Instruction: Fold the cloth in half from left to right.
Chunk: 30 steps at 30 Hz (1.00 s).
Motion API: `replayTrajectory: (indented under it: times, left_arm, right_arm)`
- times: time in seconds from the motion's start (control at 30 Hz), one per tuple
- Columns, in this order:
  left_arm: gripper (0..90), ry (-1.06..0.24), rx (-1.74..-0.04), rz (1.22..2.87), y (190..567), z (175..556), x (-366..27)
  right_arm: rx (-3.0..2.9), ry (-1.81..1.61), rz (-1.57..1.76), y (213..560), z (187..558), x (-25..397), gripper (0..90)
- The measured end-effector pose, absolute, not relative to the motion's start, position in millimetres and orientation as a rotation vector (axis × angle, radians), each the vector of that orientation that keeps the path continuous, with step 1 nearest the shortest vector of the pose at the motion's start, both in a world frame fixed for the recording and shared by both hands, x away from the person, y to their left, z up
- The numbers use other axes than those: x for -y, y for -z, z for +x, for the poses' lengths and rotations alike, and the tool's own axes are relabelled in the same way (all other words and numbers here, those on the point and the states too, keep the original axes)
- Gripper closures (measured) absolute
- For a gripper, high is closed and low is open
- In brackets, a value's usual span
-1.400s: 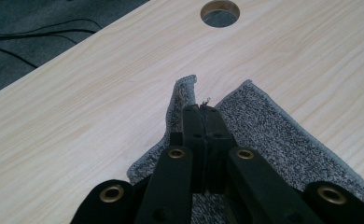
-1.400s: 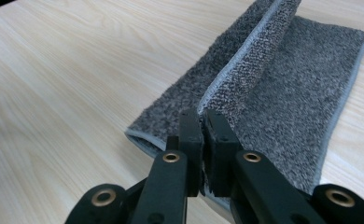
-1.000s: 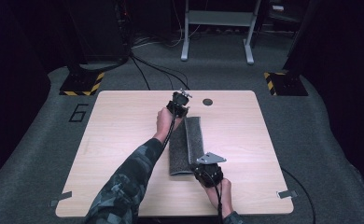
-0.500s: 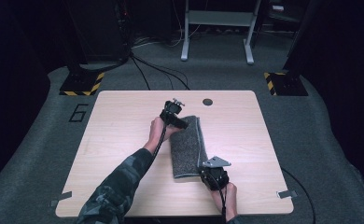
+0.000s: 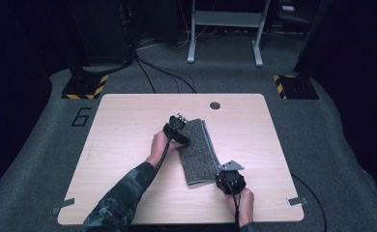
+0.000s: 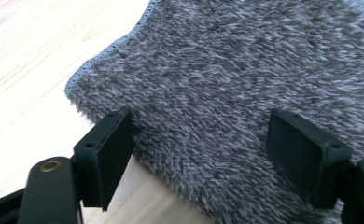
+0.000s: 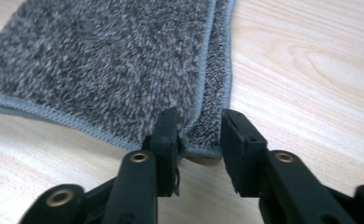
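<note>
Grey fleece, a folded towel [image 5: 199,152], lies on the middle of the wooden table [image 5: 128,145], running from far left to near right. The left gripper [image 5: 178,126] sits at the towel's far left corner, held by the left hand [image 5: 160,145], whose camouflage sleeve [image 5: 116,205] comes in from the near edge and slants up to the right. In the left gripper view its jaws stand wide apart over the fluffy pile [image 6: 227,84], one at the towel's edge, the other above the cloth, gripping nothing. The right gripper [image 5: 230,180] sits at the towel's near right corner, with the right hand [image 5: 244,203] just behind it at the table's near edge. In the right gripper view its jaws [image 7: 199,135] are partly parted around the corner where the two stitched layers meet; whether they press it I cannot tell. A small dark round hole [image 5: 215,105] marks the table's far side. Grey carpet [image 5: 322,145] surrounds the table, with a painted number [image 5: 81,117] at left, cables [image 5: 162,72] and yellow-black striped bases [image 5: 85,89] beyond.
</note>
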<state>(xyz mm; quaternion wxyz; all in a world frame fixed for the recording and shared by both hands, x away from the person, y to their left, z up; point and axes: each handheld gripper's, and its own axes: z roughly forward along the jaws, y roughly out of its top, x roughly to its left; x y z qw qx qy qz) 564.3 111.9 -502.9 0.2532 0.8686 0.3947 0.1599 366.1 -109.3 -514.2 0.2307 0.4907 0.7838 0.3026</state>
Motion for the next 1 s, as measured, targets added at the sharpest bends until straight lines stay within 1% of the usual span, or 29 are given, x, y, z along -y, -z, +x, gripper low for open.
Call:
replayTrajectory:
  times: [0.13,0.33,0.43,0.47,0.57,0.6,0.63,0.67,0.83,1.0]
  left_arm:
    - [20.7,-0.422,-1.086,2.332,499,560,-116]
    - [18.6,-0.390,-1.055,2.314,493,538,-128]
    - [18.3,-0.371,-1.037,2.320,494,524,-134]
    - [18.5,-0.367,-1.035,2.325,495,518,-135]
    - [18.2,-0.348,-1.027,2.314,498,504,-141]
    - [18.1,-0.333,-1.026,2.317,500,497,-145]
    - [17.9,-0.331,-1.025,2.313,501,493,-146]
    - [17.8,-0.332,-1.028,2.309,502,488,-148]
    - [16.7,-0.339,-1.015,2.300,502,468,-156]
    - [15.6,-0.409,-0.971,2.334,506,448,-151]
  right_arm:
    - [-2.178,-0.854,1.361,514,366,109,69.3]
    - [-2.242,-0.920,1.354,515,363,104,68.9]
    - [-2.264,-0.915,1.344,513,359,99,67.1]
    - [-2.273,-0.911,1.348,513,359,98,64.0]
    - [-2.236,-0.949,1.374,508,363,102,45.4]
    - [-2.215,-0.956,1.388,507,365,102,42.2]
    - [-2.208,-0.975,1.384,503,370,104,34.6]
    - [-2.202,-0.983,1.397,502,374,104,31.1]
    - [-2.220,-0.958,1.370,499,402,100,18.5]
    - [-2.201,-0.870,1.366,504,427,95,14.0]
